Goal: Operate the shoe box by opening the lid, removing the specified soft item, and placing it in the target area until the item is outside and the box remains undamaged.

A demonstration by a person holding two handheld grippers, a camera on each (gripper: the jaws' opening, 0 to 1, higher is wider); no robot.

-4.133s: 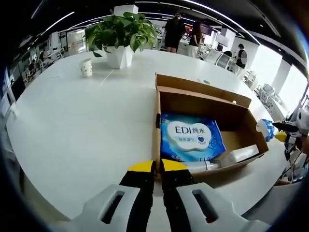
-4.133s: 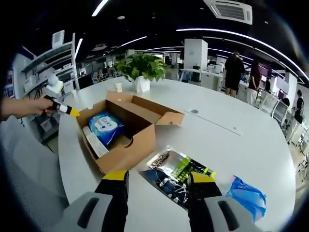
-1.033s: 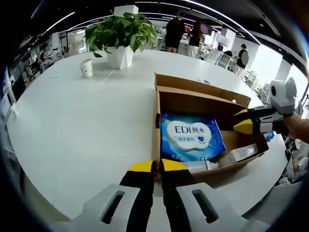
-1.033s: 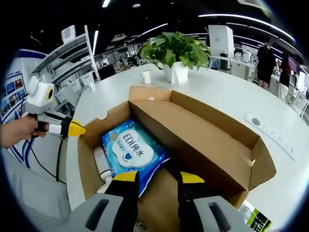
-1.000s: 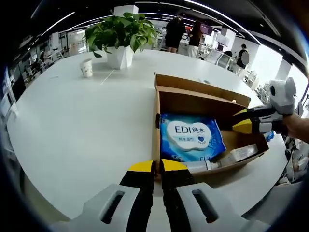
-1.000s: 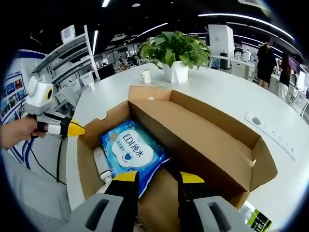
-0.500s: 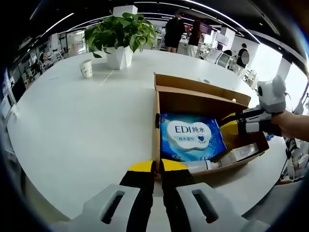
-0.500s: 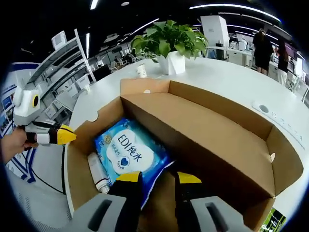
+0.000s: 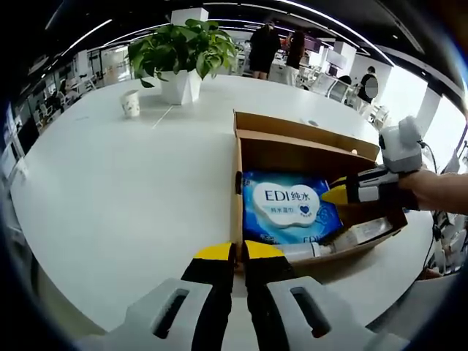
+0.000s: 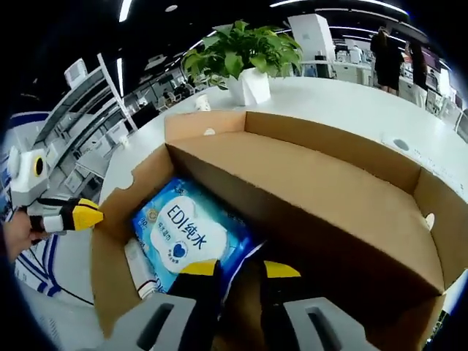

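Soft item: one blue-and-white wet-wipe pack [image 9: 291, 207] lay flat inside the box.
Box: one open brown cardboard shoe box [image 9: 307, 146] sat on the white round table [image 9: 110, 183].
Right gripper [image 10: 235, 269]: jaws nearly closed, holding nothing, over the pack's edge.
Left gripper [image 9: 238, 251]: jaws together, empty, by the box's corner.
Others: one white tube [image 9: 351, 238], one potted green plant [image 9: 183, 55], one paper cup [image 9: 131, 102].

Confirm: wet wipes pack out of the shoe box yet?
Still in. The blue wet wipes pack lies flat on the floor of the open shoe box, walls around it; the right gripper hovers at its edge.
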